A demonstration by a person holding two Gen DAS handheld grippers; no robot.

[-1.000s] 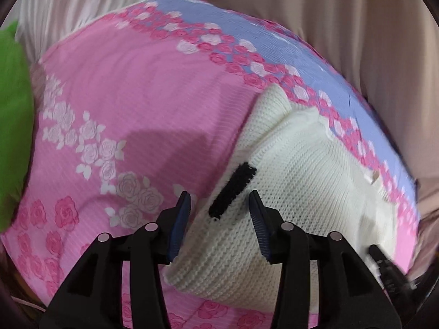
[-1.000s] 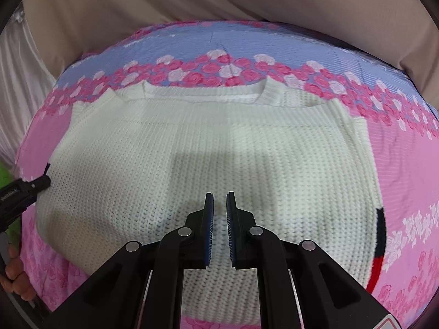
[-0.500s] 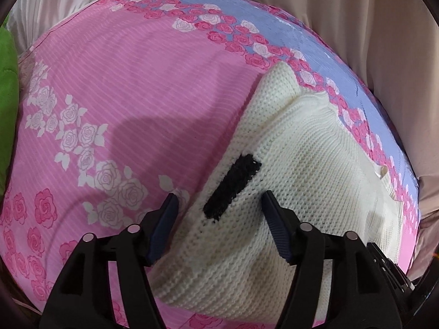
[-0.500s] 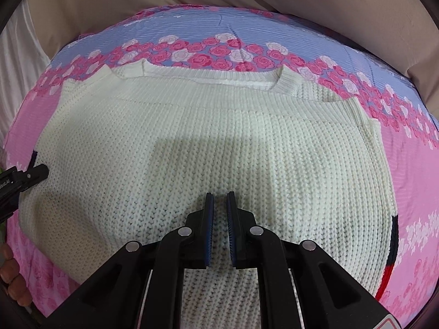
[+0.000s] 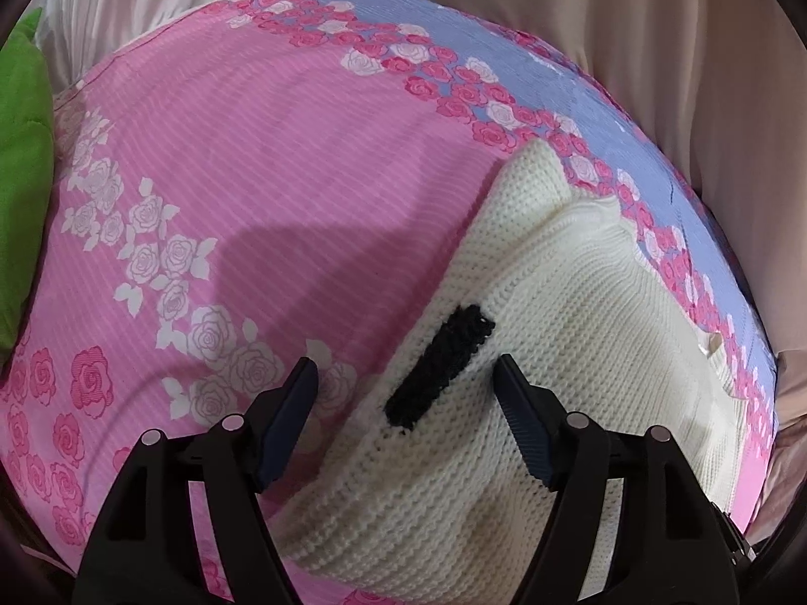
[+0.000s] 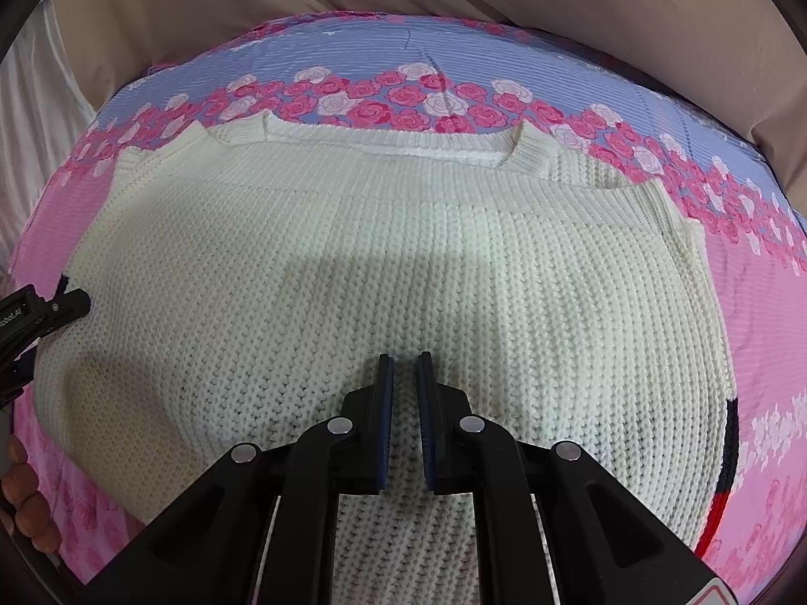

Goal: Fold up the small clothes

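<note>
A cream knitted sweater (image 6: 403,252) lies flat on a pink and blue rose-patterned sheet (image 6: 403,50), collar at the far side. My left gripper (image 5: 403,360) hovers over the sweater's left edge, its jaws opening on either side of a short black stripe (image 5: 439,368) without pressing the knit. In the right wrist view the left gripper (image 6: 50,307) shows at the sweater's left edge. My right gripper (image 6: 403,355) is shut over the middle of the sweater's body, with no fabric pinched. A black and red stripe (image 6: 729,454) runs along the sweater's right edge.
A green cushion (image 5: 20,176) lies at the sheet's left edge, with white cloth (image 5: 151,0) behind it. Beige fabric (image 5: 706,75) borders the far side. A person's fingers (image 6: 25,494) show at the lower left. Bare pink sheet (image 5: 277,151) stretches left of the sweater.
The left jaws have spread apart from close beside the black stripe to well wide of it. The right gripper has stayed shut over the sweater's middle.
</note>
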